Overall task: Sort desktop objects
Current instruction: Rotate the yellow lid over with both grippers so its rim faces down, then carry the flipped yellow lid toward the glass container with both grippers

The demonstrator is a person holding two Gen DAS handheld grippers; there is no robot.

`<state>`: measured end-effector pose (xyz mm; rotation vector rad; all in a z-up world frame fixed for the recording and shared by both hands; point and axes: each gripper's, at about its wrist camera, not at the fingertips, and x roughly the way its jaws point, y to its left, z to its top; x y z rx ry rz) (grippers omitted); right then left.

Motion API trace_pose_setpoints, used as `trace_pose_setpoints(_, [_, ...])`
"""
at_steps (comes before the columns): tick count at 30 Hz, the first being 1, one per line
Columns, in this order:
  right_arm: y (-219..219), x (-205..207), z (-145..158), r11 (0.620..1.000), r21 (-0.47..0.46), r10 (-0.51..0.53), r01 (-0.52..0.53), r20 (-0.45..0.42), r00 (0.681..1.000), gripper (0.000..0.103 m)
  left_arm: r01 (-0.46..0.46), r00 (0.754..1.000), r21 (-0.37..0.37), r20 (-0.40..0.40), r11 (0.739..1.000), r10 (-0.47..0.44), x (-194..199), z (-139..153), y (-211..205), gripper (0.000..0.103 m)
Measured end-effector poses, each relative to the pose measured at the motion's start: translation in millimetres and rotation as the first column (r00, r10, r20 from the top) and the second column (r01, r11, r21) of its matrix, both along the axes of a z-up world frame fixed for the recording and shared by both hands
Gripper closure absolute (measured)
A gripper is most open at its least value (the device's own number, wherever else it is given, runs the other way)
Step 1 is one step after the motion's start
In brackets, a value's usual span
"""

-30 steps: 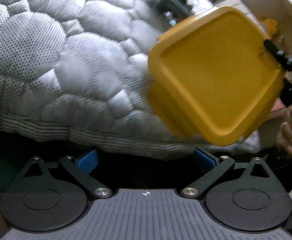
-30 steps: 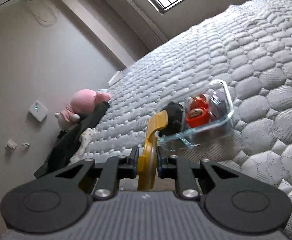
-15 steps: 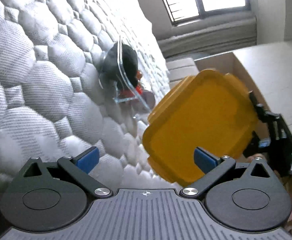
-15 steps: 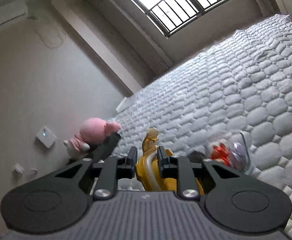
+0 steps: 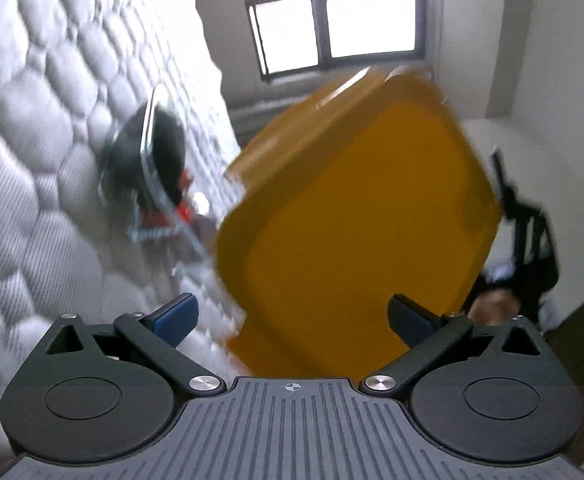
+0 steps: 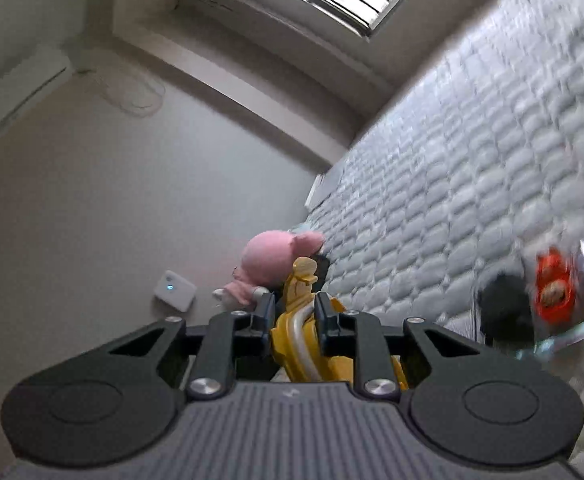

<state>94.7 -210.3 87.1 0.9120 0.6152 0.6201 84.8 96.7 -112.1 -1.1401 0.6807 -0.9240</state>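
The right gripper [image 6: 295, 312] pinches the rim of the yellow container lid [image 6: 300, 344], both pads pressed on its edge, so the lid runs edge-on straight out from the jaws. Taking the glass container [image 6: 548, 312] as the landmark, the lid hangs in the air beside it and clear of it, on the side away from the quilted mattress [image 6: 472, 184] that bears the container; a black item and a red one lie inside the glass. The left gripper [image 5: 292, 314] stands spread and empty, the lid's broad face [image 5: 356, 216] just ahead of it. The lid-holding hand is probably the one to close the container.
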Motion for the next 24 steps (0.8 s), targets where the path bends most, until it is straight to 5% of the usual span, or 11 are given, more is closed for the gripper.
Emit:
trace_pose_setpoints(4, [-30.7, -0.2, -22.2, 0.999, -0.019, -0.044, 0.044, -0.001, 0.999, 0.082, -0.086, 0.994, 0.184, 0.078, 0.979, 0.073, -0.8, 32.5, -6.3, 0.001])
trace_pose_setpoints(10, [-66.9, -4.4, -52.5, 0.972, -0.158, -0.161, 0.173, 0.089, 0.983, 0.087, -0.168, 0.981, 0.446, 0.166, 0.879, 0.103, 26.0, 82.5, -27.6, 0.004])
trace_pose_setpoints(12, [-69.7, -2.0, -63.3, 0.955, -0.198, -0.198, 0.219, 0.121, 0.973, 0.087, -0.193, 0.975, 0.535, 0.198, 0.822, 0.100, 41.7, 100.7, -31.7, 0.005])
trace_pose_setpoints(15, [-69.9, 6.7, -82.4, 0.925, -0.253, -0.251, 0.284, 0.157, 0.955, 0.087, -0.228, 0.966, 0.678, 0.248, 0.699, 0.075, 79.9, 119.2, -52.3, 0.010])
trace_pose_setpoints(19, [-71.4, 28.3, -113.6, 0.897, -0.276, -0.318, 0.346, 0.143, 0.937, 0.085, -0.221, 0.969, 0.782, 0.242, 0.583, 0.043, 135.0, 115.5, -85.9, 0.014])
trace_pose_setpoints(22, [-71.6, 45.9, -140.5, 0.886, -0.298, -0.341, 0.354, 0.097, 0.935, 0.086, -0.204, 0.972, 0.837, 0.234, 0.508, 0.005, 164.8, 101.2, -109.8, 0.041])
trace_pose_setpoints(24, [-71.3, 55.1, -158.1, 0.891, -0.304, -0.337, 0.337, 0.055, 0.940, 0.086, -0.212, 0.967, 0.877, 0.252, 0.431, -0.037, 175.0, 93.5, -125.9, 0.043])
